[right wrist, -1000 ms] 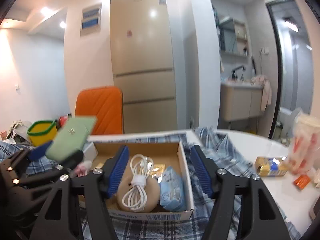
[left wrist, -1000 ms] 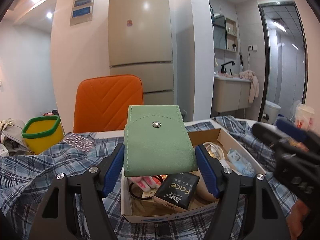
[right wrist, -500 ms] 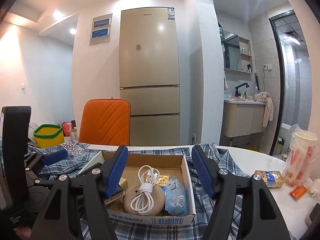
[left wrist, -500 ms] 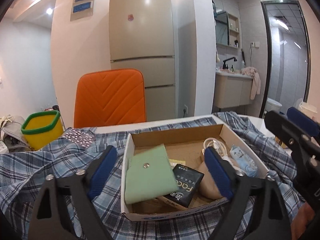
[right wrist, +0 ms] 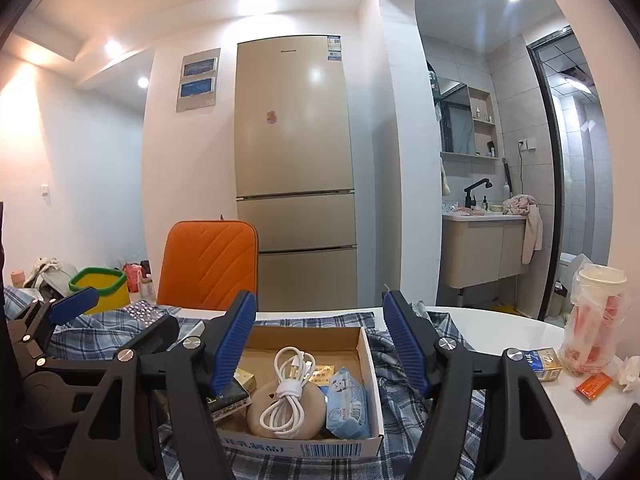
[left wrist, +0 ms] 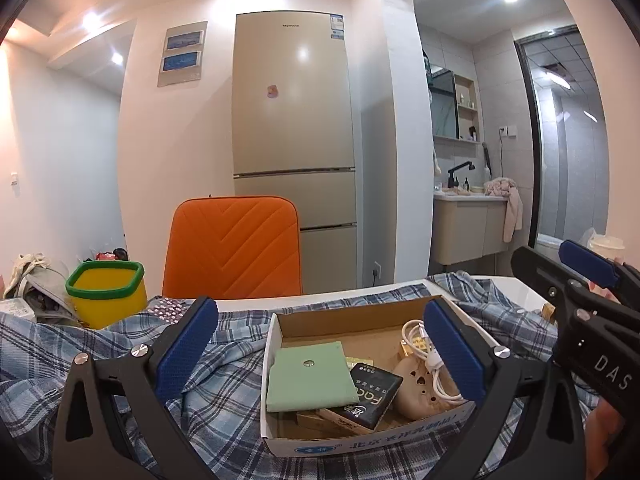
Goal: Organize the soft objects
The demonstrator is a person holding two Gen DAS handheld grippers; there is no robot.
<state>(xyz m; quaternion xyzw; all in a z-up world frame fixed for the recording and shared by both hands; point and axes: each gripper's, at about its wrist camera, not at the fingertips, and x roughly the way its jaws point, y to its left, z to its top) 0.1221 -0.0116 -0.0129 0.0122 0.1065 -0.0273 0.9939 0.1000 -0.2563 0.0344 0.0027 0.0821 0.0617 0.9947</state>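
Note:
A green snap pouch [left wrist: 308,376] lies flat in the left part of the cardboard box [left wrist: 360,444], partly over a black pack [left wrist: 372,392]. My left gripper [left wrist: 320,348] hovers in front of the box; its jaws are opening wide and hold nothing. My right gripper [right wrist: 320,344] stands open before the same box [right wrist: 304,446], with nothing between its fingers. A coiled white cable [right wrist: 286,396] rests on a beige round pouch [right wrist: 280,416], beside a blue tissue pack [right wrist: 346,404]. The box sits on a blue plaid cloth [left wrist: 100,360].
A yellow bin with a green rim [left wrist: 106,296] stands at the left, an orange chair [left wrist: 236,244] behind the table. On the white table [right wrist: 500,328] to the right are a bagged cup [right wrist: 596,320] and small packets [right wrist: 544,364].
My left gripper let go of the green pouch, which dropped into the box. Its jaws spread wider and it drew back a little. The right gripper stayed open.

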